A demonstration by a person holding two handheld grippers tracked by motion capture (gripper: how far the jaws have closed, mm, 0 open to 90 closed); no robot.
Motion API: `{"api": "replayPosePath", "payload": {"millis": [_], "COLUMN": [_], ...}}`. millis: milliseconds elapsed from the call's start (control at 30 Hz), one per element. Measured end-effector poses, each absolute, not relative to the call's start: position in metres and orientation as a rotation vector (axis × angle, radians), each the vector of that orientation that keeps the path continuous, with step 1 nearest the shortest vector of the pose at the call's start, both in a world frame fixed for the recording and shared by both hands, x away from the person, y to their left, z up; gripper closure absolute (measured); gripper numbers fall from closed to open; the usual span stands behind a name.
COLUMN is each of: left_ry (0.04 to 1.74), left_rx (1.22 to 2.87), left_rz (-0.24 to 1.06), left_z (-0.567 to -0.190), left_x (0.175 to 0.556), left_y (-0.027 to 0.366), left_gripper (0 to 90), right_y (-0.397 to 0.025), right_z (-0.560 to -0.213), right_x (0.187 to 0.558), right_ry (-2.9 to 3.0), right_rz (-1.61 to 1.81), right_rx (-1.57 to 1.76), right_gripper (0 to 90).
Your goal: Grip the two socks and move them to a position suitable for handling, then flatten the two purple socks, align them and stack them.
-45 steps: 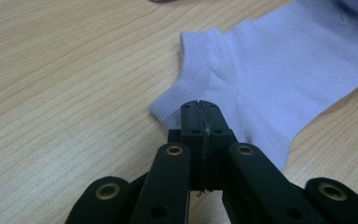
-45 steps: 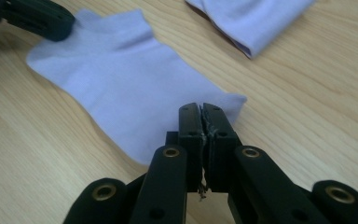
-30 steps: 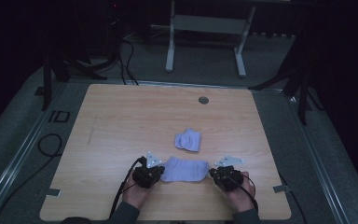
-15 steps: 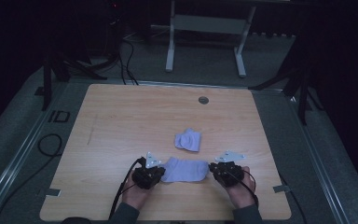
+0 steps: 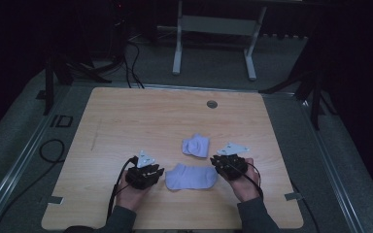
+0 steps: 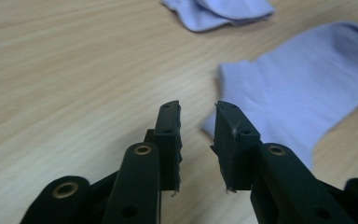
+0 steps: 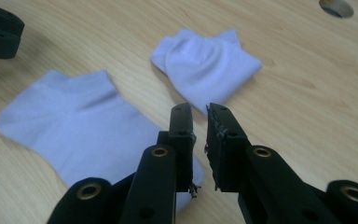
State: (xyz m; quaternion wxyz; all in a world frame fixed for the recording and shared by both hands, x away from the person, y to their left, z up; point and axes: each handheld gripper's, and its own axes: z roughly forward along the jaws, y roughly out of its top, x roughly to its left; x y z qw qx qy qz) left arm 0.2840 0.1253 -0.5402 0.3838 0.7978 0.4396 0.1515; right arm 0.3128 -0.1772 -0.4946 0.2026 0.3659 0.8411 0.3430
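- Lying flat between the two tongs, the spread sock (image 5: 191, 176) has its cuff edge just beside the left gripper (image 6: 197, 140) and its toe end under the right gripper (image 7: 199, 140).
- Beyond the right tongs sits the folded sock (image 5: 196, 145), with bare table (image 5: 126, 121) ahead.
- Both tongs stand slightly parted, holding nothing.
- Both hands rest low near the table's front edge.

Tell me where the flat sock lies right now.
In the high view the flat sock lies near the table's front edge, between the left gripper and the right gripper, just before the folded sock.
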Motion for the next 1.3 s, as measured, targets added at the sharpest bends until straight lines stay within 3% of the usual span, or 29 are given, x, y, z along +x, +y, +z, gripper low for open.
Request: {"api": "replayPosePath", "payload": {"millis": [633, 1300], "left_ry": [1.165, 1.163], "left_rx": [2.008, 2.020], "left_rz": [0.399, 0.395], "left_z": [-0.541, -0.544], "left_x": [0.291, 0.292], "left_y": [0.137, 0.133], "left_gripper": [69.2, 67.4], "right_y": [-0.162, -0.122], "right_z": [-0.488, -0.496], "right_x": [0.328, 0.379], "right_ry": [2.348, 2.466], "right_rz": [0.962, 0.923], "right_rx": [0.993, 1.001], "right_gripper": [74.0, 70.8]}}
